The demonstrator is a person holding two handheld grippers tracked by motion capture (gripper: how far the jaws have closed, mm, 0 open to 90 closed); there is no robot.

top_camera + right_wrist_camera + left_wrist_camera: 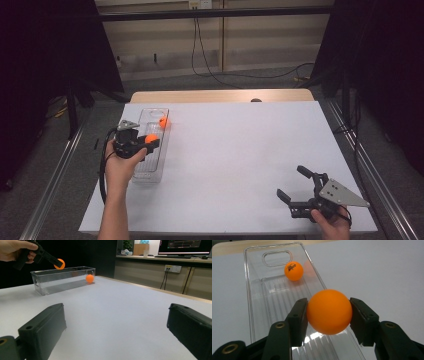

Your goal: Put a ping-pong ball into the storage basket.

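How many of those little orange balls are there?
2. One orange ball is clamped in the left gripper above the clear tray. The other ball lies inside the tray near its far end. No others seem hidden.

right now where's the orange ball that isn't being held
The loose orange ball lies inside the clear tray at its far end, on the table's left side in the high view, beyond the ball clamped in the left gripper.
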